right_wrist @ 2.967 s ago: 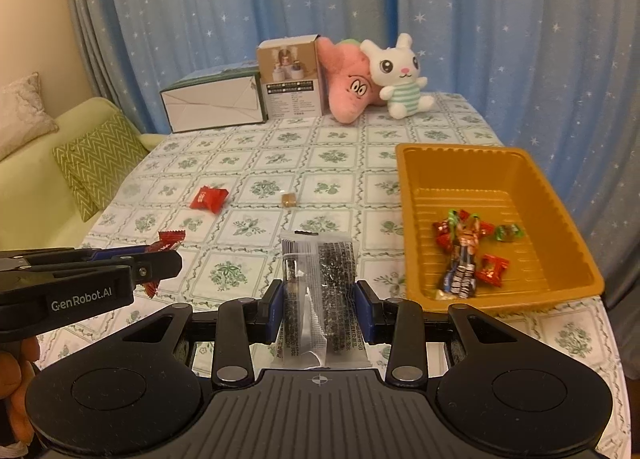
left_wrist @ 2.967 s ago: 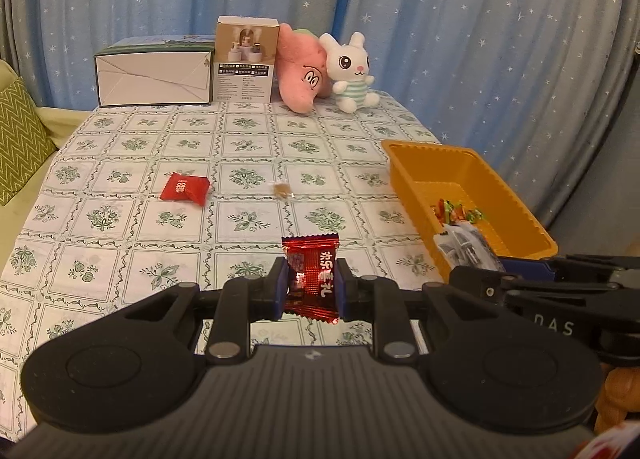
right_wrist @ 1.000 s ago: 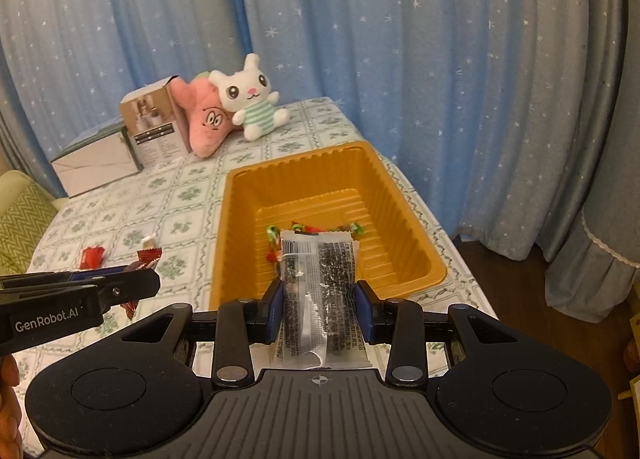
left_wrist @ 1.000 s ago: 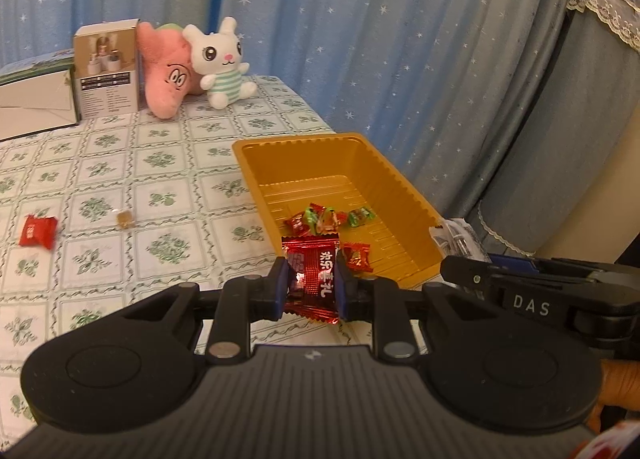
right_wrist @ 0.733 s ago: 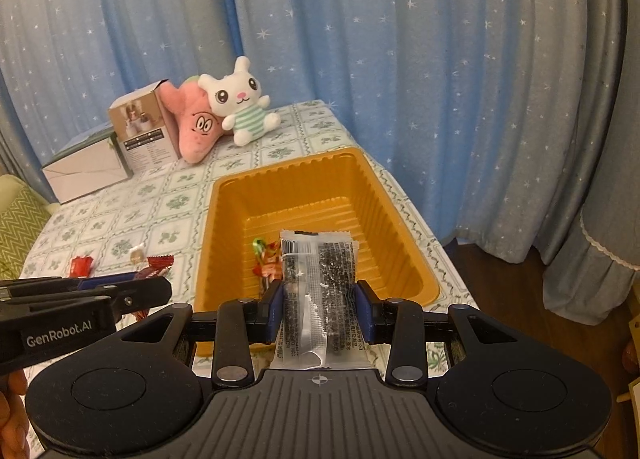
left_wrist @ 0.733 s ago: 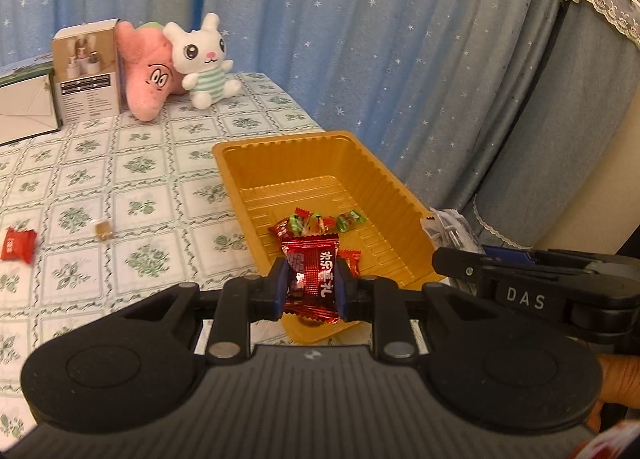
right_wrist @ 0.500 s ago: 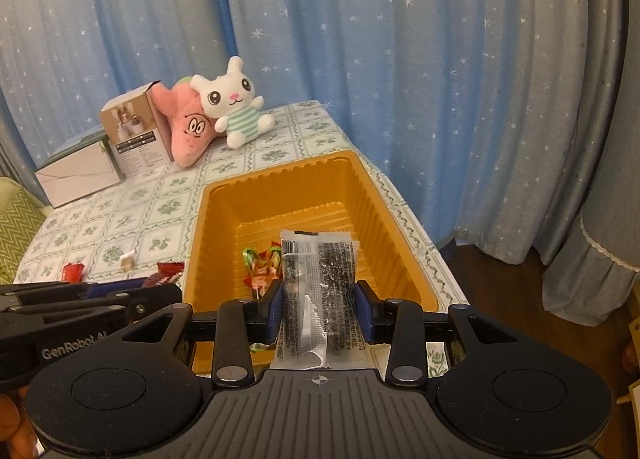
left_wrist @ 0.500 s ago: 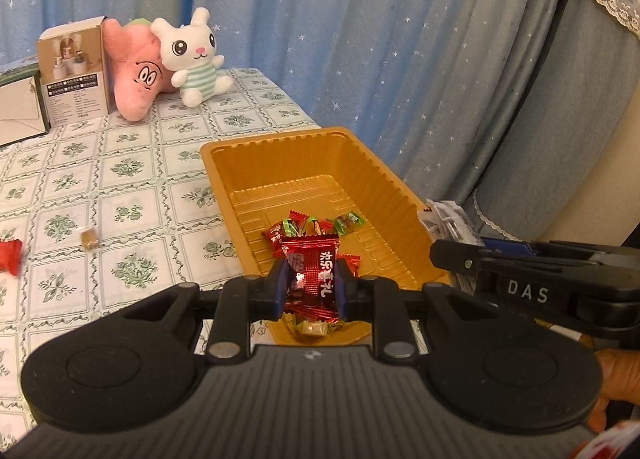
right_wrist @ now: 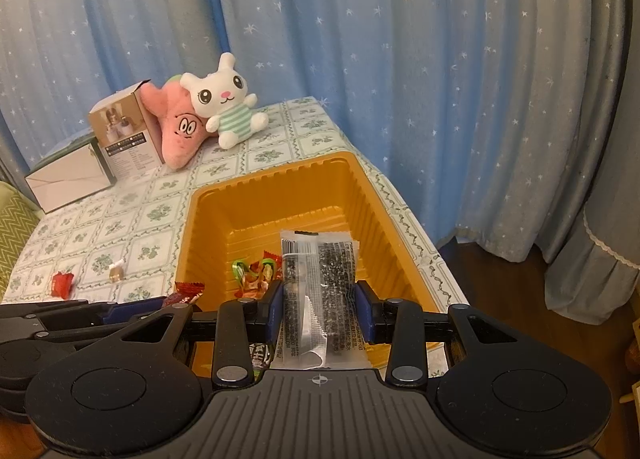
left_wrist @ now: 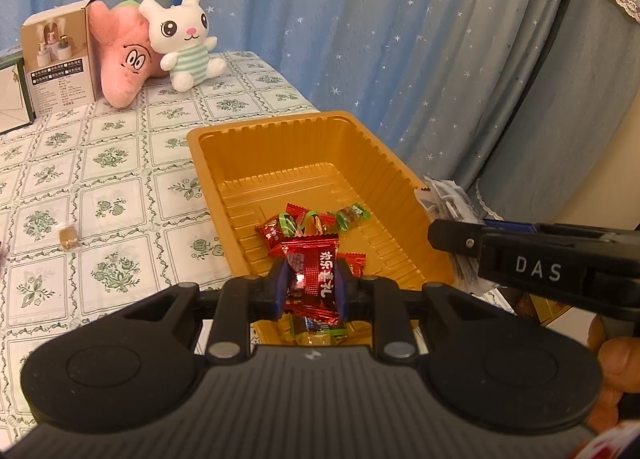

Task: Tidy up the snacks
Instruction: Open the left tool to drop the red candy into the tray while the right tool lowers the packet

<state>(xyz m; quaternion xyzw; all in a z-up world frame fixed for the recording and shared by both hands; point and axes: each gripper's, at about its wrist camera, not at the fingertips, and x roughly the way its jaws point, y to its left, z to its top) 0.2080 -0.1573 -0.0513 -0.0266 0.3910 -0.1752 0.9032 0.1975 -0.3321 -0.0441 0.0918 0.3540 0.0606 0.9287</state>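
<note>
My left gripper (left_wrist: 312,287) is shut on a red candy packet (left_wrist: 314,279) and holds it over the near end of the orange tray (left_wrist: 208,163). My right gripper (right_wrist: 320,307) is shut on a clear packet of black seeds (right_wrist: 320,291), also above the tray (right_wrist: 188,219). Several wrapped candies (left_wrist: 312,219) lie in the tray. The right gripper shows at the right of the left wrist view (left_wrist: 440,235). The left gripper shows at the lower left of the right wrist view (right_wrist: 160,305).
On the floral tablecloth (left_wrist: 100,195) lie a small brown candy (left_wrist: 67,237) and a red packet (right_wrist: 62,283). Two plush toys (left_wrist: 176,35) and boxes (left_wrist: 56,63) stand at the far end. Blue curtains hang behind; the table edge runs just right of the tray.
Both grippers have moved right from the table's middle to above the orange tray, each still holding its packet. The tray now lies directly under them.
</note>
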